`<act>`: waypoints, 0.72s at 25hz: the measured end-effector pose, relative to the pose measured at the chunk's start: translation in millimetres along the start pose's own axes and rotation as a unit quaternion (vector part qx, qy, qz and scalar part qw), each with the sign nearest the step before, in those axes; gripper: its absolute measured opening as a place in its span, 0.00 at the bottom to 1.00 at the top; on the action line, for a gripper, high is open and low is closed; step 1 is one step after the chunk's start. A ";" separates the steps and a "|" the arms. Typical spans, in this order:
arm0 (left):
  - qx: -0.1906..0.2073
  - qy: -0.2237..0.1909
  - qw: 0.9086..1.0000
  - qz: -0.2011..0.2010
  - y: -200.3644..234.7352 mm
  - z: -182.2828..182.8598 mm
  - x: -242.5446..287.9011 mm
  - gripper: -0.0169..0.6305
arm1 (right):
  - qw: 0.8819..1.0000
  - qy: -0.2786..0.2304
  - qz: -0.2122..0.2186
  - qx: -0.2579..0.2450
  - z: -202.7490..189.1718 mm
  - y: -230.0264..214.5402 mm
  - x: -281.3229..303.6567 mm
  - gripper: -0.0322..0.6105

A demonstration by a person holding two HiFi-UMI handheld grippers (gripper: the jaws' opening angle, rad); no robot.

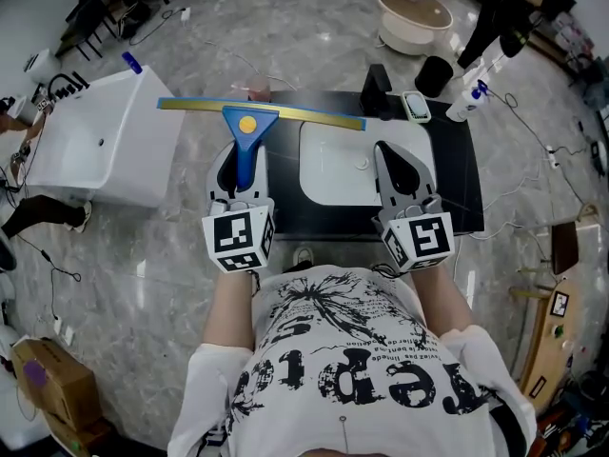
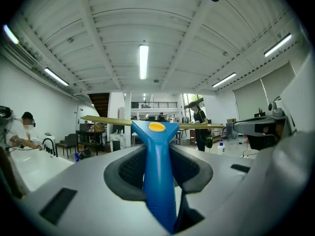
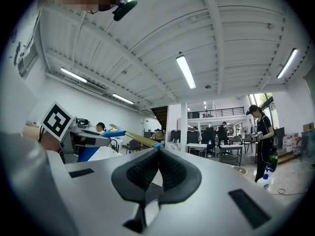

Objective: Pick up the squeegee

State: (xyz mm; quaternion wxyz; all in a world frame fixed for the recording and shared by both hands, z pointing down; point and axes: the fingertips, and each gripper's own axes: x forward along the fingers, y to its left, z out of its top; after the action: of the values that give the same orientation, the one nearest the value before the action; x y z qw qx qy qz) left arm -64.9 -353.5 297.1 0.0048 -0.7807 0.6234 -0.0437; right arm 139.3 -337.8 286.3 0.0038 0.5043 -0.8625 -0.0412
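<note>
- Your left gripper (image 1: 245,156) is clamped on the squeegee (image 1: 246,129). The jaws are narrow, with the pads pressing both sides of the blue handle.
- The left gripper view shows the grip best. The handle runs up between the pads to a head with a yellow dot, and the yellow blade crosses the frame level, past the tips.
- Only the head view gives the location. The squeegee is centre-left of frame. Its blade runs from over the corner of the white tub (image 1: 105,146) at left along the far edge of the black countertop (image 1: 457,188).
- The blade looks clear of the countertop, but the steep downward angle makes height hard to judge.
- Your right gripper (image 1: 402,156) is centre-right of the head view, over the white basin (image 1: 328,174) set in the countertop.
- In the right gripper view the pads meet with nothing between them. The head view can't confirm that.
- The right gripper view alone shows the squeegee side-on, at mid-left of frame, held in your left gripper.
</note>
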 end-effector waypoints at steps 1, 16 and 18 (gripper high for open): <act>-0.001 0.000 1.000 0.000 0.7 0.2 0.8 0.24 | 1.000 0.000 0.001 0.000 0.3 0.6 1.3 0.07; -0.006 0.016 1.000 -0.013 7.4 -15.2 19.9 0.24 | 1.000 0.000 0.014 -0.004 -9.7 6.4 22.1 0.07; -0.008 0.018 1.000 -0.013 9.9 -16.9 24.1 0.24 | 1.000 0.000 0.019 -0.005 -11.2 7.5 27.0 0.07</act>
State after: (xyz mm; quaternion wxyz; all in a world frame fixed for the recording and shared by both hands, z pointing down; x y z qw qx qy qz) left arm -70.5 -378.3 314.8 -0.0138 -0.7878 0.6135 -0.0527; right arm 120.0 -358.4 297.0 0.0070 0.4877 -0.8718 -0.0456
